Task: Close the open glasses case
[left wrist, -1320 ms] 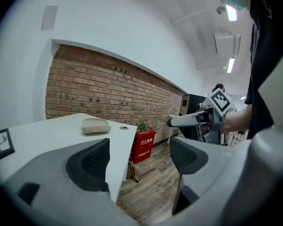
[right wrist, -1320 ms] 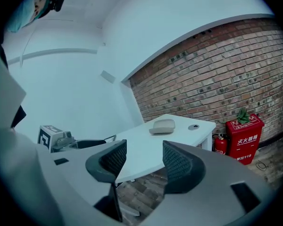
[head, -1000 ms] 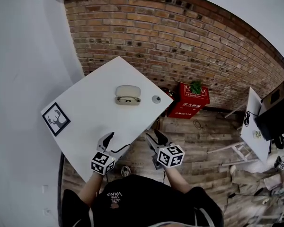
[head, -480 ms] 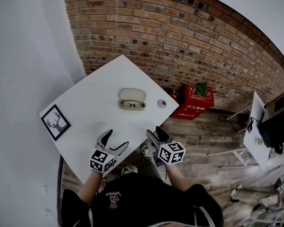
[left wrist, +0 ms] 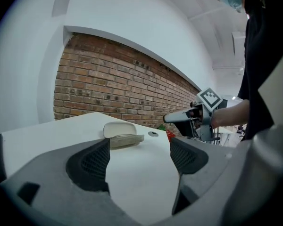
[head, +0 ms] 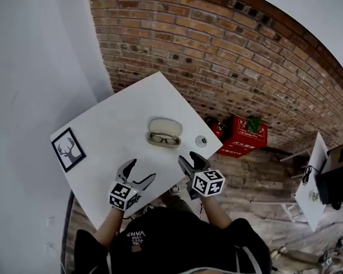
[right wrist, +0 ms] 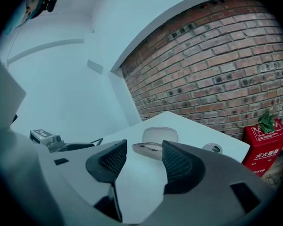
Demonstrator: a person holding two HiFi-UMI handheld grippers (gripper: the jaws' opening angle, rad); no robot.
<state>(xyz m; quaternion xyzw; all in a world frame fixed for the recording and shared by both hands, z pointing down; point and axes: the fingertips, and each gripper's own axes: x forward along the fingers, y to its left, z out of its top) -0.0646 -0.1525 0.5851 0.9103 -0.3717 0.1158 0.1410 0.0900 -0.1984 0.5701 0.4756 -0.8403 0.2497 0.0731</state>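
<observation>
The cream glasses case (head: 164, 133) lies open on the white table (head: 114, 124), its lid raised and dark-framed glasses in its base. It also shows in the left gripper view as the case (left wrist: 120, 133) and in the right gripper view as the case (right wrist: 155, 142). My left gripper (head: 140, 171) hovers over the table's near edge, short of the case, jaws open and empty (left wrist: 139, 157). My right gripper (head: 190, 158) is near the case's right side, a little short of it, also open and empty (right wrist: 140, 161).
A framed deer picture (head: 67, 149) lies at the table's left corner. A small round disc (head: 201, 141) sits right of the case near the table's edge. A red box (head: 247, 135) with a plant stands on the floor by the brick wall.
Both grippers have moved forward over the table toward the case. Their jaws have stayed as wide as before.
</observation>
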